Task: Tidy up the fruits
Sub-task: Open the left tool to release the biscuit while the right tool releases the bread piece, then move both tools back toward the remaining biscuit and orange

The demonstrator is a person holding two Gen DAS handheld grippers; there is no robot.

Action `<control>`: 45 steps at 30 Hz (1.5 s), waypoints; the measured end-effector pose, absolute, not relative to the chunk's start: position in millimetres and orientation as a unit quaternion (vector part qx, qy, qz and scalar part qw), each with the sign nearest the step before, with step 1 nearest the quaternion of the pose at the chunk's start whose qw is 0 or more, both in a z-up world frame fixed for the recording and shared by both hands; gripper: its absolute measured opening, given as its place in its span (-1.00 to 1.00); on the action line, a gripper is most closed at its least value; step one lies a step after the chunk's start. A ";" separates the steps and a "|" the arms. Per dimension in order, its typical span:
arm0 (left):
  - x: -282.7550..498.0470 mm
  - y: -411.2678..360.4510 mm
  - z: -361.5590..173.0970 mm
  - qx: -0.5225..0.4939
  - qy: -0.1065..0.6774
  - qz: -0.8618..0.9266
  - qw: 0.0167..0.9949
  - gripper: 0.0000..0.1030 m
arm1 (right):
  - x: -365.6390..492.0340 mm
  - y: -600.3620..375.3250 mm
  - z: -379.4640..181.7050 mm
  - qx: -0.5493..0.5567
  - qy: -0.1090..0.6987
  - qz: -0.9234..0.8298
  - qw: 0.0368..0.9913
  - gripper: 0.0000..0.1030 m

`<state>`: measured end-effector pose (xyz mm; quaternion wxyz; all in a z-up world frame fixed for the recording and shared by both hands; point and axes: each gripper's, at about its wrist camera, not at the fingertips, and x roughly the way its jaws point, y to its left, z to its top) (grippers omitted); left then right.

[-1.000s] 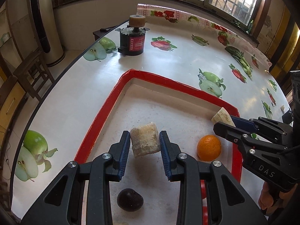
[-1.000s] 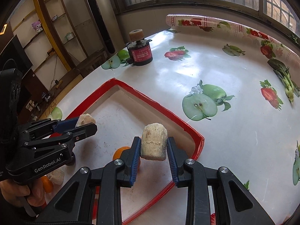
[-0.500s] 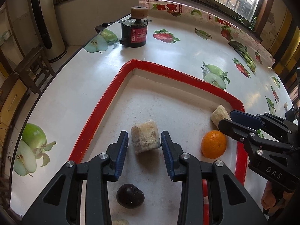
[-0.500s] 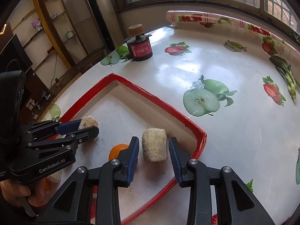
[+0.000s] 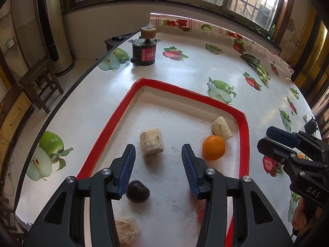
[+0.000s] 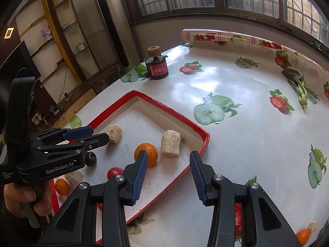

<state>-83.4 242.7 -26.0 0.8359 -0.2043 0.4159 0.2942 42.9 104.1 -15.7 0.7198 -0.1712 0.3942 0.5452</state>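
Note:
A red-rimmed white tray [image 5: 115,113] [image 6: 176,111] lies on the table. In it lie a pale banana chunk [image 5: 151,142] [image 6: 113,133], a second chunk [image 5: 221,128] [image 6: 170,143], an orange [image 5: 213,147] [image 6: 146,151], a dark plum [image 5: 137,191] [image 6: 90,158], a red fruit [image 6: 114,171] and another pale chunk [image 5: 126,231]. My left gripper [image 5: 158,170] is open and empty, just behind the first chunk. My right gripper [image 6: 168,175] is open and empty, behind the second chunk and the orange.
A black motor with a red label [image 5: 144,50] [image 6: 156,66] stands at the table's far left edge. A small orange [image 6: 61,186] lies by the tray's near side. Another orange [image 6: 302,235] and a pale chunk [image 6: 312,225] lie on the table at the lower right.
Both grippers opened, let go of their banana chunks onto the tray and drew back and up. The chunks now lie free in the tray.

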 end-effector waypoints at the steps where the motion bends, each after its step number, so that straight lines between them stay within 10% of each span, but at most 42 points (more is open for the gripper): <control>1: -84.1 240.4 -24.3 -0.204 0.414 0.293 0.837 -0.13 | 42.8 98.6 -13.0 -0.169 0.392 0.545 0.722 -0.14; 45: -2.2 90.8 -13.9 -0.162 0.434 0.152 0.873 -0.05 | 125.7 -134.8 -18.3 -0.097 0.421 0.384 0.816 -0.06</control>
